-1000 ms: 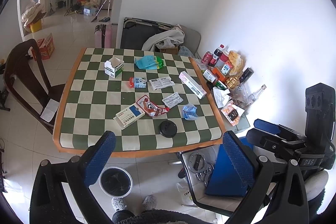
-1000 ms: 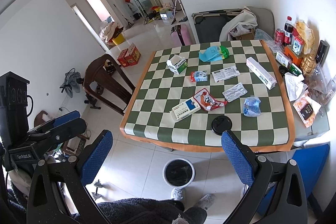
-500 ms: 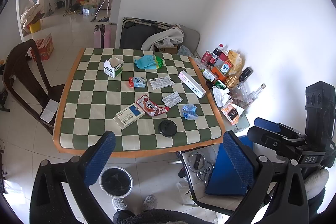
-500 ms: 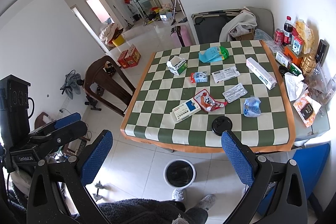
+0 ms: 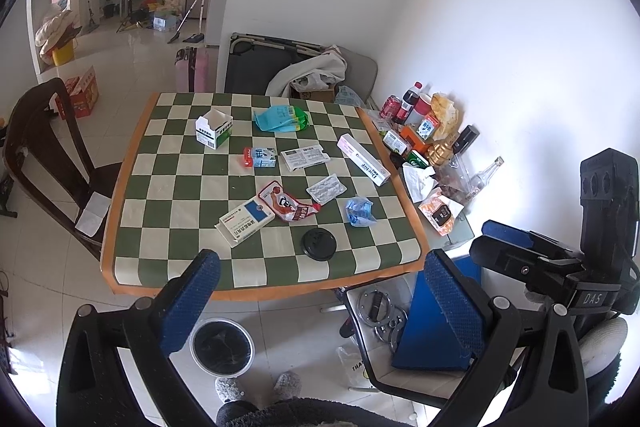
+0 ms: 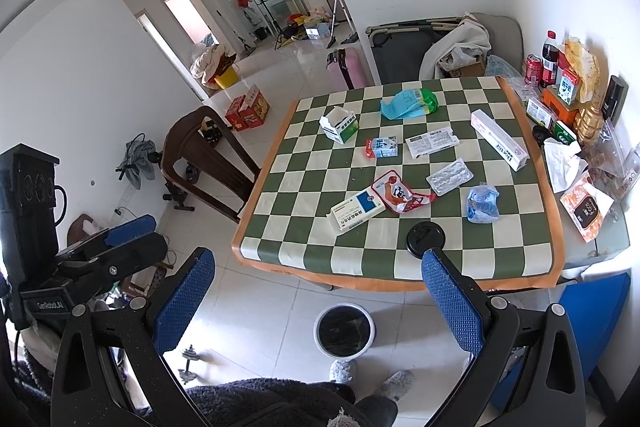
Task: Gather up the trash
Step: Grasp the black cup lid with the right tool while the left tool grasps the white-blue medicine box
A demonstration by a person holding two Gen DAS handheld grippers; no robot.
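left gripper point(image 5: 320, 291): blue-padded fingers spread wide, nothing between them, held above the floor short of the near edge of the table point(image 5: 128, 163). right gripper point(image 6: 316, 291): fingers likewise spread and empty, at the same stand-off; each gripper appears at the side of the other's view.

bin point(image 5: 221, 347): round, white-rimmed, dark-lined, on the tiled floor below the near table edge, just ahead of the person's grey slippers point(image 5: 260, 385).

table: green-and-cream checkered cloth with an orange border. trash lies scattered on it. nearest the edge, a black round lid point(image 5: 319, 244). behind it, a white-and-blue medicine box point(image 5: 245, 221) touching a red snack wrapper point(image 5: 286, 203), with a crumpled blue packet point(image 5: 359, 211) to the right. mid-table, a silver blister pack point(image 5: 326, 189), a printed leaflet point(image 5: 305, 157) and a small red-and-blue carton point(image 5: 260, 157). along the right border, a long white box point(image 5: 363, 165) marked "doctor". at the far side, an opened white-and-green box point(image 5: 213, 133) and a blue-green bag point(image 5: 281, 119).

surroundings: a dark wooden chair point(image 5: 44, 147) stands left of the table; bottles, cans and packets point(image 5: 424, 131) crowd a low surface against the right wall.
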